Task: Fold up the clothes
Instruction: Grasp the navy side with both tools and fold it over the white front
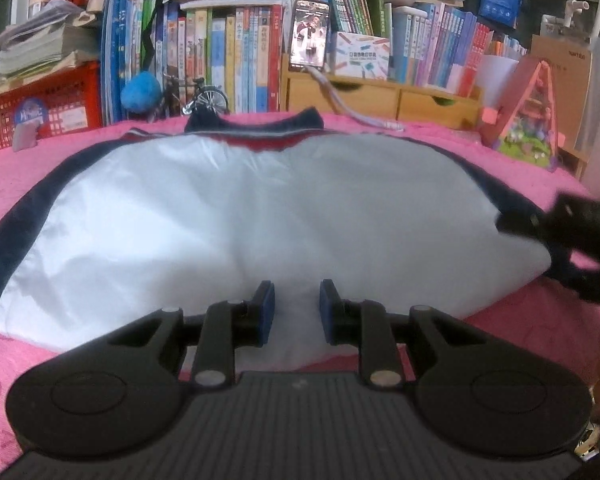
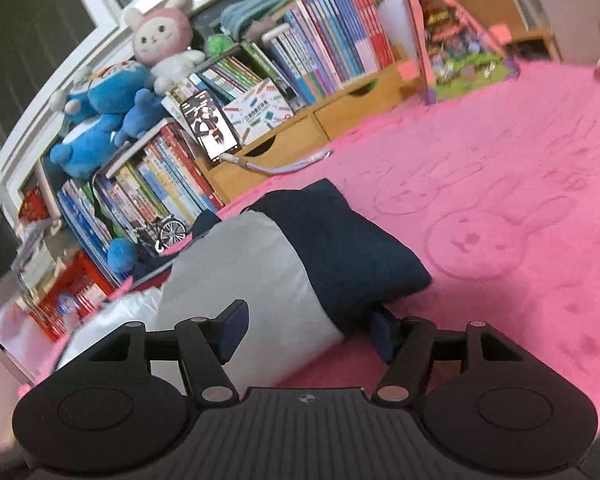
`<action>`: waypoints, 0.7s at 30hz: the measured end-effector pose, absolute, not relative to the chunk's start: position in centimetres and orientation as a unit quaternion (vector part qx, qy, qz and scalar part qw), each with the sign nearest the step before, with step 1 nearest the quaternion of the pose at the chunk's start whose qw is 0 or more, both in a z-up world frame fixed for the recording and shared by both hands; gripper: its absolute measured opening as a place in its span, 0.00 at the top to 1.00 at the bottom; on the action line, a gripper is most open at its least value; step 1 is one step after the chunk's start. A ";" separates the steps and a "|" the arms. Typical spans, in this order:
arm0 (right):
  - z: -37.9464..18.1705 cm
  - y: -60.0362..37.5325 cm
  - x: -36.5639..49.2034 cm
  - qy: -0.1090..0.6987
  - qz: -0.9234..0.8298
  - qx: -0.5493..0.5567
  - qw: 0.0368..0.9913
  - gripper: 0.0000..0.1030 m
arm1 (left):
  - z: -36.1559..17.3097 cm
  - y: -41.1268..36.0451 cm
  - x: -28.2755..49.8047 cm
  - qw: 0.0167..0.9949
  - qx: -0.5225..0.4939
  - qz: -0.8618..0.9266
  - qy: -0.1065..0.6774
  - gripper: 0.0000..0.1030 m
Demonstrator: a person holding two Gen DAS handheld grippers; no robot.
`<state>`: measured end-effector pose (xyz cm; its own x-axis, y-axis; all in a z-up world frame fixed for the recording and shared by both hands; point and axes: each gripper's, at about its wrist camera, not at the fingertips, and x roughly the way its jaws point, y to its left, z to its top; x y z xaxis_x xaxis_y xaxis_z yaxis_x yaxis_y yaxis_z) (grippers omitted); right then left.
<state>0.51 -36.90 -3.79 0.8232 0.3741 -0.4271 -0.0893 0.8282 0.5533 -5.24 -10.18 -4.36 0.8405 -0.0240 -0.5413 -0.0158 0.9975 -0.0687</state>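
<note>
Jacket (image 1: 260, 220) lies spread sideways across the pink blanket (image 1: 520, 320), near edge toward both hands; left gripper (image 1: 296, 312) narrow over its hem, right gripper (image 2: 308, 332) wide, straddling the sleeve end.

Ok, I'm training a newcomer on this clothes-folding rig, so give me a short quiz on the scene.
1. True or false: the jacket is black all over.
2. What stands propped in front of the books? A phone, B cup, C lamp.
3. What colour is the blanket under the jacket?
Key: 1 false, it is white with navy sides; 2 A, the phone; 3 pink.
</note>
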 end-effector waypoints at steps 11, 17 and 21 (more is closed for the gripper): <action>-3.4 -37.1 5.5 0.302 0.112 0.278 0.905 0.71 | -4.3 -7.3 -5.4 0.948 -0.127 -0.049 0.287 0.78; 1.5 -29.8 3.0 0.217 0.109 0.102 0.965 0.87 | -3.4 3.3 -8.9 0.938 -0.277 -0.022 0.206 0.78; 3.9 -19.1 -0.3 0.127 0.189 -0.048 0.973 0.86 | -3.7 10.4 -12.6 0.915 -0.377 -0.008 0.145 0.76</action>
<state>-0.30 -19.13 3.89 0.8965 0.3553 -0.2648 -0.3797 0.9240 -0.0455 -12.61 10.40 -3.70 0.9577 -0.1247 -0.2593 -0.0943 0.7154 -0.6923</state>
